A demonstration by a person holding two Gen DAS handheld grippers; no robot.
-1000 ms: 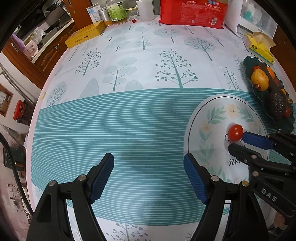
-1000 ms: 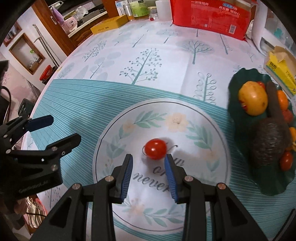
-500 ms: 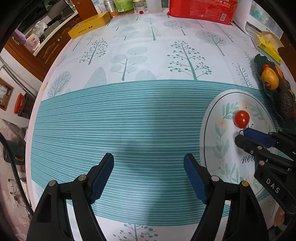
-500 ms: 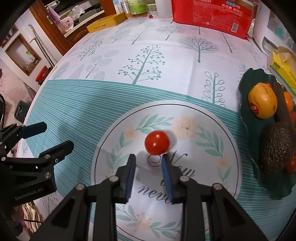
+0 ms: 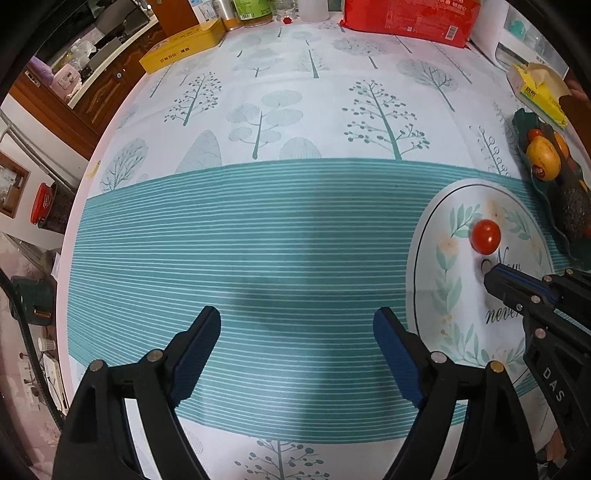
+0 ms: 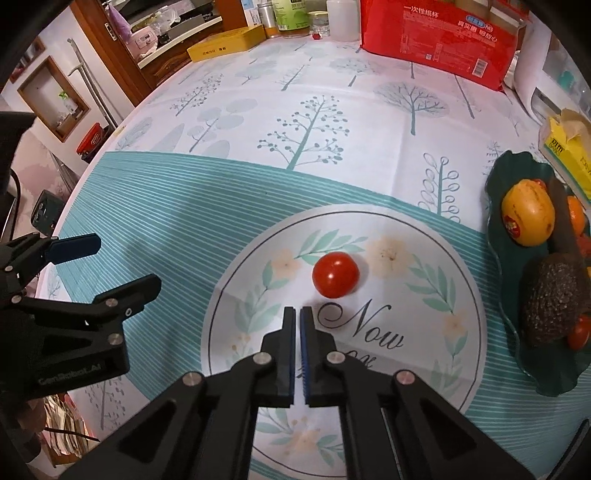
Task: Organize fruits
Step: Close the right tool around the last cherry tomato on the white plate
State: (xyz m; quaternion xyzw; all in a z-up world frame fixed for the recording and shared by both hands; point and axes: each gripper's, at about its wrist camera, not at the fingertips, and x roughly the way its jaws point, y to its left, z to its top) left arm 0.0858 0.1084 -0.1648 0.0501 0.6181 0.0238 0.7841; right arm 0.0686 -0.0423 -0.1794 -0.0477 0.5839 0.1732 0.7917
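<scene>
A red cherry tomato (image 6: pixel 335 274) lies on the round flower-printed patch of the tablecloth (image 6: pixel 424 369). My right gripper (image 6: pixel 297 314) is shut with nothing in it, its tips just short of the tomato. A dark green dish (image 6: pixel 517 373) at the right holds a yellow fruit (image 6: pixel 528 218), an avocado (image 6: pixel 554 299) and small red and orange fruits. My left gripper (image 5: pixel 297 317) hangs over the teal stripes, jaws opening, nothing between them. In the left wrist view the tomato (image 5: pixel 485 236) and right gripper (image 5: pixel 495 275) are at the right.
A red packet (image 6: pixel 436 37), a yellow box (image 6: pixel 225 46) and jars (image 6: pixel 291 18) line the table's far edge. A yellow tissue box (image 6: pixel 565 147) stands behind the dish. The table's rim curves away at the left, with a cabinet (image 5: pixel 96 92) beyond it.
The right jaws have closed fully on nothing, and the tomato now lies a little farther ahead of their tips. The left gripper stays over the stripes.
</scene>
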